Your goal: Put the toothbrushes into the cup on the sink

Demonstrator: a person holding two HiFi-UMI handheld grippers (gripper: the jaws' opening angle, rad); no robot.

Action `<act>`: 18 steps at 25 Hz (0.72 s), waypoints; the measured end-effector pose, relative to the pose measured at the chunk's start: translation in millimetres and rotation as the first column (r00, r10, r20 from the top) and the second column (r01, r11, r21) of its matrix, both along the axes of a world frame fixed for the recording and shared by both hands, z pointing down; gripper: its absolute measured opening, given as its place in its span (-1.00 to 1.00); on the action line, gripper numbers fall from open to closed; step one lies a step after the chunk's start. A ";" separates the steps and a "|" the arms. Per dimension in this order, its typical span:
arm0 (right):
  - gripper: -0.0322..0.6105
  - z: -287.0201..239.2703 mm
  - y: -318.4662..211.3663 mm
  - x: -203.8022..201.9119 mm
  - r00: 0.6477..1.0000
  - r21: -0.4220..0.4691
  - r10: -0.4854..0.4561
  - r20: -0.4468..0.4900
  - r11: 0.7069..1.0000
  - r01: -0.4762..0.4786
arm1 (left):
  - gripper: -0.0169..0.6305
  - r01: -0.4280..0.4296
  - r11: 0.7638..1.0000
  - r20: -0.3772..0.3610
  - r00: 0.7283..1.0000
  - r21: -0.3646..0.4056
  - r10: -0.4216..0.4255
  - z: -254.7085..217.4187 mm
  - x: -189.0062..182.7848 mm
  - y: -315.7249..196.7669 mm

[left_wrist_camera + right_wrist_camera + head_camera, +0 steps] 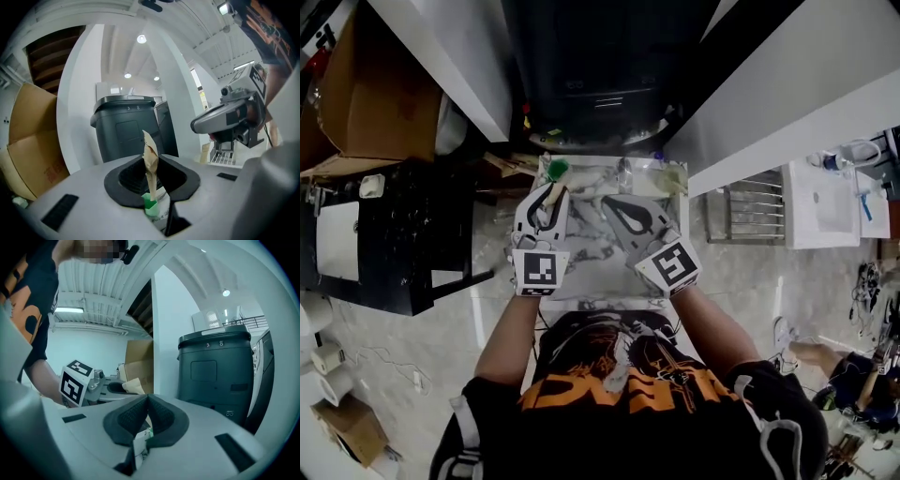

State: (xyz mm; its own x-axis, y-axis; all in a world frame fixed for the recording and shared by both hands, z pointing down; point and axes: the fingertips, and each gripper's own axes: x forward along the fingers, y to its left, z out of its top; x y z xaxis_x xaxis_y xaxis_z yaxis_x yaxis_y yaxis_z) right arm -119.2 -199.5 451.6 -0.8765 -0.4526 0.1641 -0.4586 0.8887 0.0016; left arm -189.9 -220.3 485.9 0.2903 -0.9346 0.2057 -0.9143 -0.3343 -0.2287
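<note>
Gripping the beige, green-tipped toothbrush [151,161] in the left hand-held gripper [549,199], above the marble tabletop [591,281] near its far left corner. Holding the right hand-held gripper [611,204] alongside, clenched tight on nothing.

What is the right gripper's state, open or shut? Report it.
Shut: the right gripper has its jaws pressed together, with nothing between them.
</note>
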 end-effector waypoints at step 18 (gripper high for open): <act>-0.86 16.9 -22.3 -9.4 0.997 -0.014 0.053 -0.057 0.998 -0.054 | -0.53 -0.030 0.990 0.013 0.999 -0.140 0.032 90.8 -19.7 -41.2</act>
